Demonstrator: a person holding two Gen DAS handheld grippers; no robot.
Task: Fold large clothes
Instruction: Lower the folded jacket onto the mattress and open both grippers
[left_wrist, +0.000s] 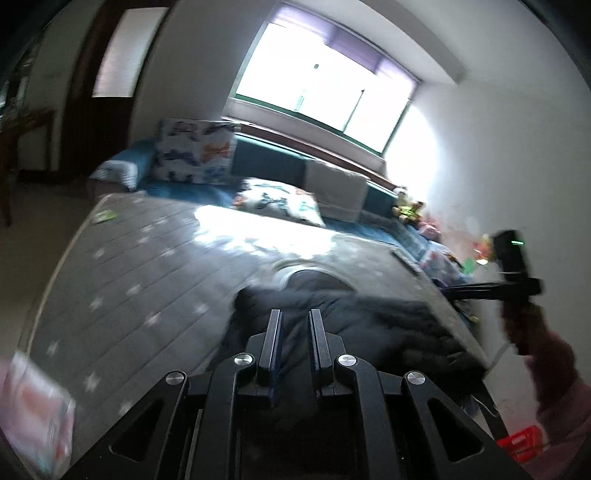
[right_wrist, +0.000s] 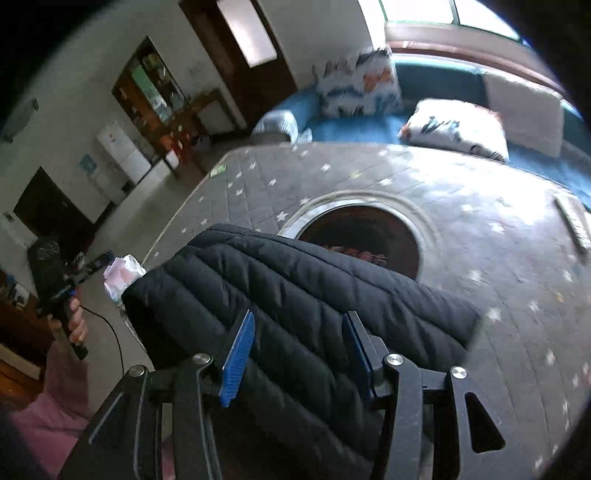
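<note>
Right gripper (right_wrist: 297, 332): jaws apart, nothing clamped, above the black quilted down jacket (right_wrist: 295, 295) filling lower centre. Left gripper (left_wrist: 295, 328): jaws nearly closed, empty. Beyond: grey star-patterned table cover (right_wrist: 498, 258), round dark opening (right_wrist: 369, 236); upper frame, printed cushions (right_wrist: 458, 127) on a blue sofa (right_wrist: 351, 129).

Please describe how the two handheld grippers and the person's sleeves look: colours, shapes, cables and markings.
Both grippers are black metal linkages with round silver pivot bolts and triangular cut-outs. The right gripper has flat fingers with ribbed blue pads; the left gripper has slim dark fingers. The far handle shows a small green light. A thin black cable hangs from the other handle. The sleeves are pink.
</note>
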